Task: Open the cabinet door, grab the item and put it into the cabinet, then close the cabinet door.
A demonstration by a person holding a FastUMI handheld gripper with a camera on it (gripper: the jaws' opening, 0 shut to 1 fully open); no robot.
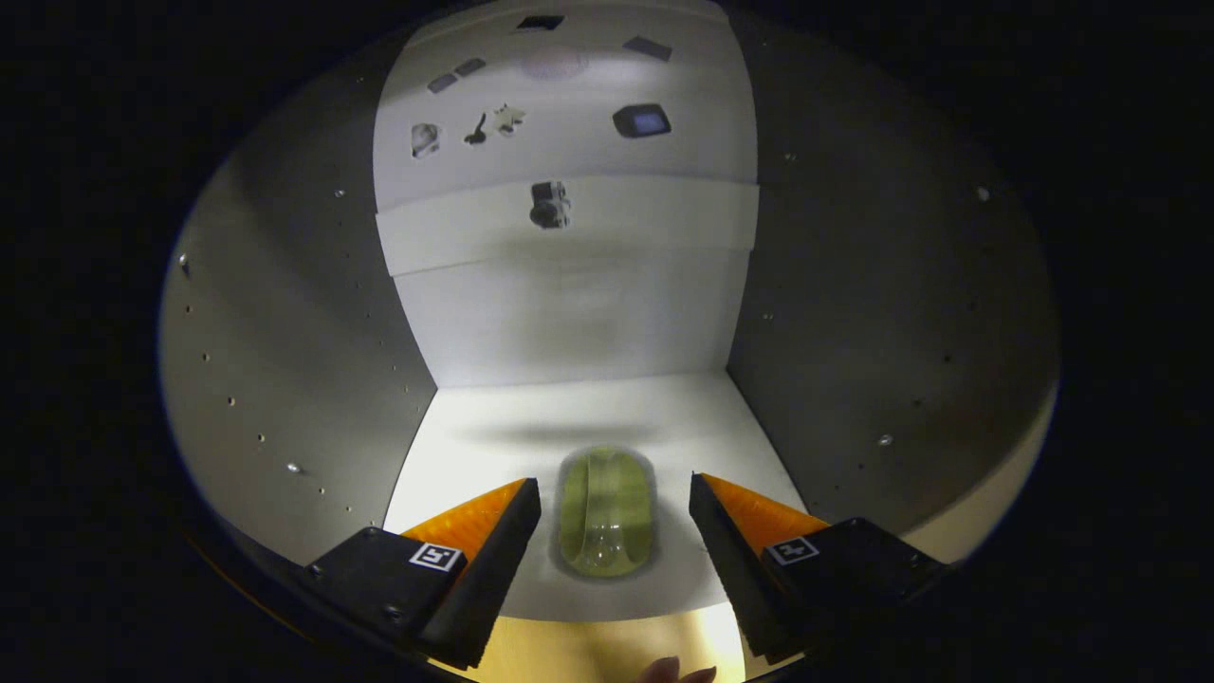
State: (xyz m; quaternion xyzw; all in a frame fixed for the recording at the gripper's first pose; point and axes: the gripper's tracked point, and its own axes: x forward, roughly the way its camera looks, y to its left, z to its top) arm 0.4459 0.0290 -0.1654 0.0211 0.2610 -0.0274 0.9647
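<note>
The claw (615, 517) stands wide, its two black fingers with orange sides apart and touching nothing. Between them, on the white cabinet floor (493, 427), lies the small translucent yellow-green rounded item (605, 512), clear of both fingertips. So the item looks already set inside the white cabinet with grey side walls (285, 332), just in from the floor's front lip and well short of the back panel (569, 323).

The step in hand seems to be the release and withdrawal. To do it well, keep the fingers spread as they are and draw the claw straight back from the item, along the line of the fingers, without sweeping sideways: either pad could nudge the item and roll it toward the lip. Stay level with the cabinet floor and centred between the side walls, so nothing catches on the way out. Only once the fingers are past the front lip is it safe to turn toward the door for closing.
</note>
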